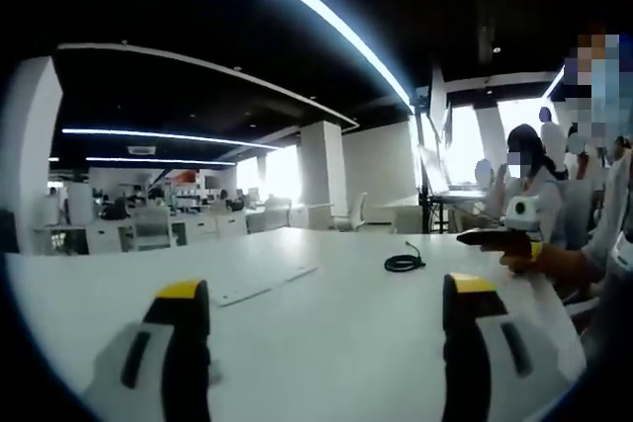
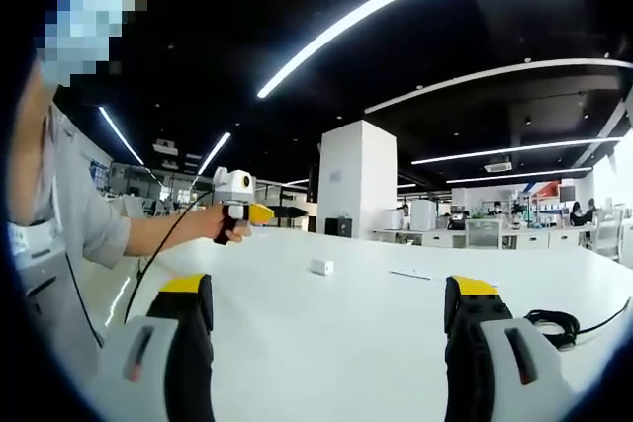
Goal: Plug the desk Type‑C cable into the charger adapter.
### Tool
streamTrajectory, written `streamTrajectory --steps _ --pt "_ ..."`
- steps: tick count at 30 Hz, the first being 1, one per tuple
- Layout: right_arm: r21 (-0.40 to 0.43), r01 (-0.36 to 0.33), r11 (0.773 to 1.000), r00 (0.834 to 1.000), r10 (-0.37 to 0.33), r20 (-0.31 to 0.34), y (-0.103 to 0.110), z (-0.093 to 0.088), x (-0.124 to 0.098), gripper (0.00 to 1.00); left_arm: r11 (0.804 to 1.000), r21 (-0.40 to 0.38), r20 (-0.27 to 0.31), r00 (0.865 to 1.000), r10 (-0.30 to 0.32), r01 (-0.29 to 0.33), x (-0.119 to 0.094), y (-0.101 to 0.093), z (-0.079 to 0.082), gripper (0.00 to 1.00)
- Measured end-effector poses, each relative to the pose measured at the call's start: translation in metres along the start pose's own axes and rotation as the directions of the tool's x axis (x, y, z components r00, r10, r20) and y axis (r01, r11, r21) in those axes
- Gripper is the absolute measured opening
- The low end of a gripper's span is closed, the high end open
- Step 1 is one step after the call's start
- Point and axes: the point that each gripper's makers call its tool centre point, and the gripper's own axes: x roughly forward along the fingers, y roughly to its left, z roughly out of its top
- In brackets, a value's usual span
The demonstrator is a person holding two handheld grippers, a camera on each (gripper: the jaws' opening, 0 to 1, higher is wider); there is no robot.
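I have both sets of fingers released and empty above the counter; risk: coiled cable lower right and small charger mid-frame lie well apart, so misaligned plugging.

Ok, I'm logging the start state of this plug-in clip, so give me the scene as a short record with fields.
surface: white table
cable: black, coiled, lying on the table; also seen at the right edge of the right gripper view
charger adapter: small white block standing on the table, apart from the cable
left gripper: open, empty, above the table
right gripper: open, empty, above the table
plugged in: not yet
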Motion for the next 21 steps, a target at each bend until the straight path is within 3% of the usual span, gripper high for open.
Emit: streamTrajectory --steps 7,21 --pt "-0.020 -0.001 1.000 1.000 0.001 -0.016 0.002 -0.004 0.001 1.00 0.998 0.052 -0.062 0.998 0.026 -0.023 0.009 0.017 -0.010 0.99" --pt "-0.074 -0.005 0.997 0.999 0.001 -0.050 0.006 -0.011 0.003 1.00 0.997 0.074 -0.119 0.992 0.045 -0.037 0.024 0.044 -0.028 0.99"
